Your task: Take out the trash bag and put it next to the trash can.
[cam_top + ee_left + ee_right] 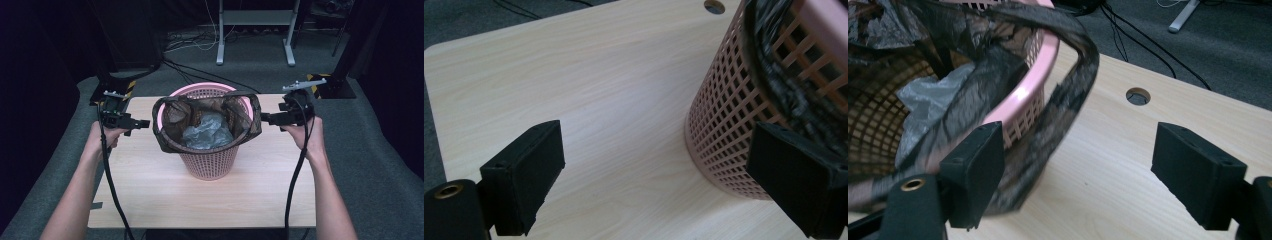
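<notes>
The left gripper (142, 123) hovers just beside the bin's left side, jaws wide apart with nothing between them. The right gripper (265, 118) sits at the opposite side, jaws also apart and gripping nothing; the dark bag liner (1068, 95) hangs just off one pad. The liner drapes loosely around the rim of the pink basket (210, 167), which stands mid-counter (200, 200) with a crumpled grey bag (207, 131) inside. To seat the liner well, catch each side of its edge squarely, then pull outward and down evenly over the rim.
</notes>
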{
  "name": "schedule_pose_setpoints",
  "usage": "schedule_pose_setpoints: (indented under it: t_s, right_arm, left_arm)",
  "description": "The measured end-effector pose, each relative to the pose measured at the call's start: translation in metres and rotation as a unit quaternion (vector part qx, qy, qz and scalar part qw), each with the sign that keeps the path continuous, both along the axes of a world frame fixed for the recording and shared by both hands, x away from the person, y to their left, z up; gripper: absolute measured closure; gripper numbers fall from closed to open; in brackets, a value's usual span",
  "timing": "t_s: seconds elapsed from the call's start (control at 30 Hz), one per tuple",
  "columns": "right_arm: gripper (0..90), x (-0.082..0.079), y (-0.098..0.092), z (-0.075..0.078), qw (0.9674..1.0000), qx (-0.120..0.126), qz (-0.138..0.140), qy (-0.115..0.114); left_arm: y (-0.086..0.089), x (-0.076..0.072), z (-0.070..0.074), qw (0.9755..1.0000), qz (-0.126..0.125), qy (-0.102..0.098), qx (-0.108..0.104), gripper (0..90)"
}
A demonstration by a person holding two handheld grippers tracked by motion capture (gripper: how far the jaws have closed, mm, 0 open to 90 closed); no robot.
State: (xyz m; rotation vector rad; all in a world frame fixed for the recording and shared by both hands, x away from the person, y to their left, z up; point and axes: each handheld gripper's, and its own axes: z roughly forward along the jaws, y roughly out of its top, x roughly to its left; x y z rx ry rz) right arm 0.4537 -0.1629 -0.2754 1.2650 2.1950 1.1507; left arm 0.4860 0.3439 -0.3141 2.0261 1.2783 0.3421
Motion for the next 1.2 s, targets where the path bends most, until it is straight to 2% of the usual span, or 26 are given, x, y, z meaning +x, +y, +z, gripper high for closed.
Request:
schedule_pose_setpoints:
  t_s: [0.27,0.37,0.53,0.63,0.77,0.83,0.87,0.93,1.0,1.07,1.2]
  right_arm:
    - [25.7,0.033,0.023,0.001,0.9999,0.001,0.000,0.016]
    - [28.4,0.043,0.025,-0.001,0.9996,0.010,-0.007,0.025]
    - [35.4,0.053,0.025,-0.003,0.9982,0.042,-0.003,0.043]
    - [43.6,0.056,0.024,-0.004,0.9970,0.059,0.002,0.050]
    - [59.3,0.055,0.024,-0.004,0.9951,0.081,0.012,0.055]
    - [65.6,0.053,0.024,-0.004,0.9950,0.084,0.015,0.051]
    - [69.3,0.052,0.025,-0.004,0.9952,0.083,0.016,0.049]
    - [76.1,0.049,0.027,-0.003,0.9955,0.081,0.016,0.048]
    - [83.2,0.045,0.030,-0.001,0.9966,0.069,0.013,0.043]
    - [88.5,0.042,0.033,0.001,0.9977,0.053,0.013,0.039]
    - [90.0,0.035,0.039,0.004,0.9990,0.031,0.013,0.031]
  left_arm:
    - [-0.006,0.006,0.016,0.9997,-0.010,-0.009,-0.019,9.5]
    - [-0.009,0.009,0.018,0.9993,-0.013,-0.012,-0.031,11.4]
    - [-0.017,0.015,0.018,0.9991,-0.021,-0.011,-0.036,16.3]
    - [-0.020,0.019,0.016,0.9987,-0.029,-0.004,-0.042,24.5]
    - [-0.024,0.021,0.012,0.9978,-0.043,-0.001,-0.050,33.3]
    - [-0.026,0.020,0.010,0.9972,-0.054,0.001,-0.051,43.5]
    - [-0.027,0.020,0.010,0.9971,-0.058,0.001,-0.049,44.8]
    - [-0.029,0.018,0.009,0.9966,-0.065,-0.002,-0.050,56.3]
    - [-0.030,0.015,0.009,0.9962,-0.068,-0.007,-0.054,68.3]
    - [-0.029,0.013,0.010,0.9964,-0.067,-0.009,-0.051,75.8]
    - [-0.027,0.011,0.010,0.9959,-0.069,-0.013,-0.057,86.6]
